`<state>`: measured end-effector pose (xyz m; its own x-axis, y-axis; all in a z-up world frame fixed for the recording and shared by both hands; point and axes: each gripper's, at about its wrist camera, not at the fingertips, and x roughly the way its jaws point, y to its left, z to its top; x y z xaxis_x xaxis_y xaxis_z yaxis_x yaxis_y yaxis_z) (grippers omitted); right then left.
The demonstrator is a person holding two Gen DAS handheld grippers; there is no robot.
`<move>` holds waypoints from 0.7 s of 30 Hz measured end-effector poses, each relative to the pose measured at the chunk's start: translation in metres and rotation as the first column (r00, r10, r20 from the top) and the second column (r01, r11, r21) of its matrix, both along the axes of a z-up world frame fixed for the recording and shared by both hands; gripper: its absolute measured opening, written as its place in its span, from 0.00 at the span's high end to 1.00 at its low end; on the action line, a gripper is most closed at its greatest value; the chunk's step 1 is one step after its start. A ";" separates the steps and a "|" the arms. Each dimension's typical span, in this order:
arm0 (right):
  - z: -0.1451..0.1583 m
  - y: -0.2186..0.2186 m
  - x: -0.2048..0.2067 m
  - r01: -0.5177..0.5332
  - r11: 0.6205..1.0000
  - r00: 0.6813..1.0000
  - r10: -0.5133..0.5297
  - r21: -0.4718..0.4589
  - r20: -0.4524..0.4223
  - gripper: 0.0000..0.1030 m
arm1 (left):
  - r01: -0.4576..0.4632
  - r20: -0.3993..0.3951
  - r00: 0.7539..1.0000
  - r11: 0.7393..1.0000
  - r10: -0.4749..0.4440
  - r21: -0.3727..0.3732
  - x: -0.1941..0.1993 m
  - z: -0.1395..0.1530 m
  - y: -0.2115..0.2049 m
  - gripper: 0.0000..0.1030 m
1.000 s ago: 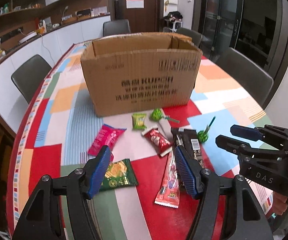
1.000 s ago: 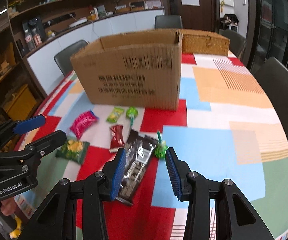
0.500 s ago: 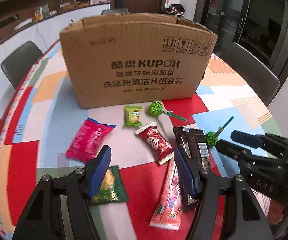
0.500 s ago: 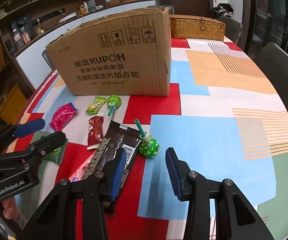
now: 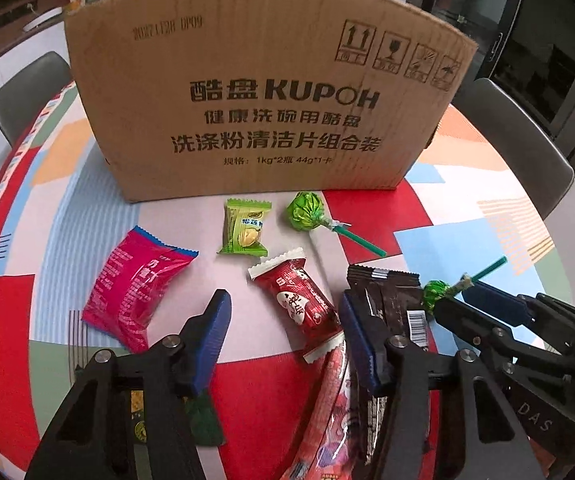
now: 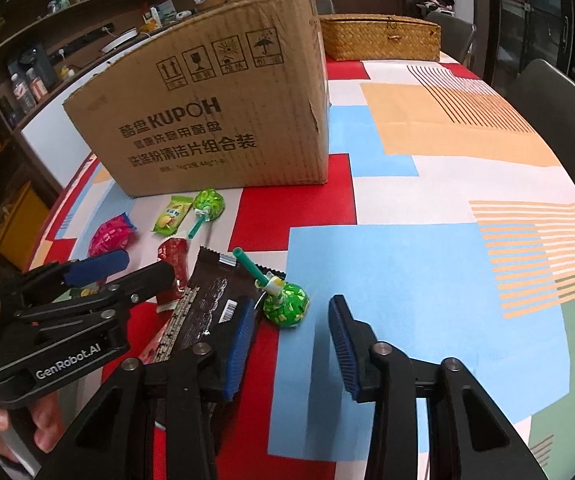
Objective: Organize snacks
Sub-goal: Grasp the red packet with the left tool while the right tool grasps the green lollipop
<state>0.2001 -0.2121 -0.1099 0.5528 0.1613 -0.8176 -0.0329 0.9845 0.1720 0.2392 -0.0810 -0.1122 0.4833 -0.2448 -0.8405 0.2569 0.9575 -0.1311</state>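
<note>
**Both tongs low over the scattered snacks**

On the left we see the pink packet (image 5: 137, 288) lying just outside our left tongs (image 5: 283, 316). Their jaws have just been closing but stand apart, with the red candy wrapper (image 5: 301, 300) between them, nearer the right jaw; no pad presses on it. The dark chocolate bar (image 6: 207, 304) lies further right, between the two tools, touching the left jaw of our right tongs (image 6: 291, 328). Those jaws, also just narrowing, stand apart around the near green lollipop (image 6: 287, 304), which rests on the surface (image 6: 427, 280) close to the left jaw, untouched. The cardboard box (image 5: 263, 92) stands beyond, with the yellow-green packet (image 5: 244, 232) and the far lollipop (image 5: 305, 213) before it.
</note>
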 end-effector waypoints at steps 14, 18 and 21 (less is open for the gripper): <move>-0.015 -0.002 0.009 0.012 1.000 1.000 -0.011 0.006 -0.028 0.72 | -0.004 -0.030 1.000 0.998 0.006 0.057 0.013 -0.017 -0.018 0.64; -0.018 -0.003 0.010 0.018 1.000 0.999 -0.018 0.005 -0.030 0.74 | -0.004 -0.011 1.000 0.995 0.006 0.101 0.012 -0.020 -0.021 0.77; -0.018 -0.002 0.011 0.015 1.000 1.000 -0.015 -0.005 -0.026 0.75 | 0.002 -0.017 1.000 0.996 0.000 0.093 0.012 -0.020 -0.020 0.78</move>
